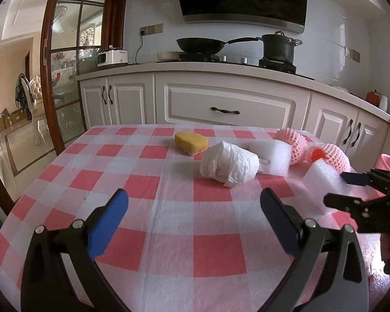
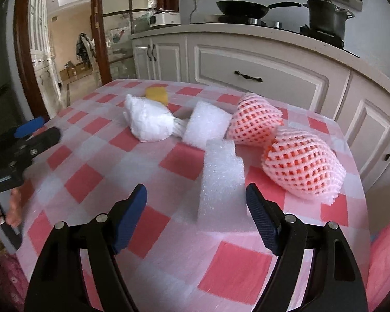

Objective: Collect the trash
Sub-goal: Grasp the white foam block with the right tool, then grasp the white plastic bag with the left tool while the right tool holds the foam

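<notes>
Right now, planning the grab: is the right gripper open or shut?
Open. The right gripper has its blue pads either side of the white foam block, with gaps showing.

Tablecloth (image 2: 184,267): thin matt sheet, red-and-white check, faintly creased. Foam blocks (image 2: 222,182) (image 2: 206,127): white, pebbled, softly translucent. Fruit nets (image 2: 303,167) (image 2: 254,119): pink foam mesh, open-celled. Bag (image 2: 149,123): crinkled white plastic film. Sponge (image 1: 191,143): yellow, porous, matt. Gripper pads (image 2: 131,217): blue, finely textured; arms matt black plastic with bright metal pins. Cabinets (image 1: 228,104): smooth, painted cream. Pan (image 1: 201,44), pot (image 1: 279,48): dark metal.
</notes>
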Available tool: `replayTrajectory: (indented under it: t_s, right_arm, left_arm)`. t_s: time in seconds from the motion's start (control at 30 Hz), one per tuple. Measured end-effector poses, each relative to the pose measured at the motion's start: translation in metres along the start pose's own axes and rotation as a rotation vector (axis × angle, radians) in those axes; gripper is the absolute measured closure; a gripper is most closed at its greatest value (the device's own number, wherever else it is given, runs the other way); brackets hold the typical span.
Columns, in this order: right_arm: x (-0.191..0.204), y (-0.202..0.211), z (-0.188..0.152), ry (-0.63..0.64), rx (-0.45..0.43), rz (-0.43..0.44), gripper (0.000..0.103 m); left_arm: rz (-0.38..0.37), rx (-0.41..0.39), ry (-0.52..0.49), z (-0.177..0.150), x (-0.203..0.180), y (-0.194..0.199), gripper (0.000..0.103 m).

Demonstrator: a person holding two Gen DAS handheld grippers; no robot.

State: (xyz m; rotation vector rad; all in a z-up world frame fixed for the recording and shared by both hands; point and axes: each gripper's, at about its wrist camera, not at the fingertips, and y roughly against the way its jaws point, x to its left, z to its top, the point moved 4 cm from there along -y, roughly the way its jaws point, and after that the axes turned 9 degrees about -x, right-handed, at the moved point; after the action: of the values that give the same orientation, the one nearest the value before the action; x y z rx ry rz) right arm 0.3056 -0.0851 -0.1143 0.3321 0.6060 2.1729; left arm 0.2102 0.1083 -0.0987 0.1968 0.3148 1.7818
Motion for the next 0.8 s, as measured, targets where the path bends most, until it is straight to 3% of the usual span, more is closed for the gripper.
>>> replayTrajectory:
  t_s: [0.27,0.37,0.67,0.8]
  right_arm:
    - [-0.017,-0.017,-0.003,-0.008,0.020,-0.039,0.050]
    - [-0.018,-0.015,-0.004,-0.007,0.018,-0.047,0.066]
    - [-0.023,-0.003,0.002,-0.074,-0.025,-0.076,0.068]
    - [-0.022,-0.001,0.004,-0.097,-0.030,-0.072,0.068]
  left_arm:
    - [-0.004,0.018,0.029,-0.001,0.001,-0.003,0.005]
    - [-0.011,0.019,0.039,0.003,0.002,-0.008,0.005]
    - [-0.043,0.081,0.032,0.019,-0.016,-0.052,0.005]
    - [-0.066,0.143,0.012,0.021,-0.028,-0.085,0.012]
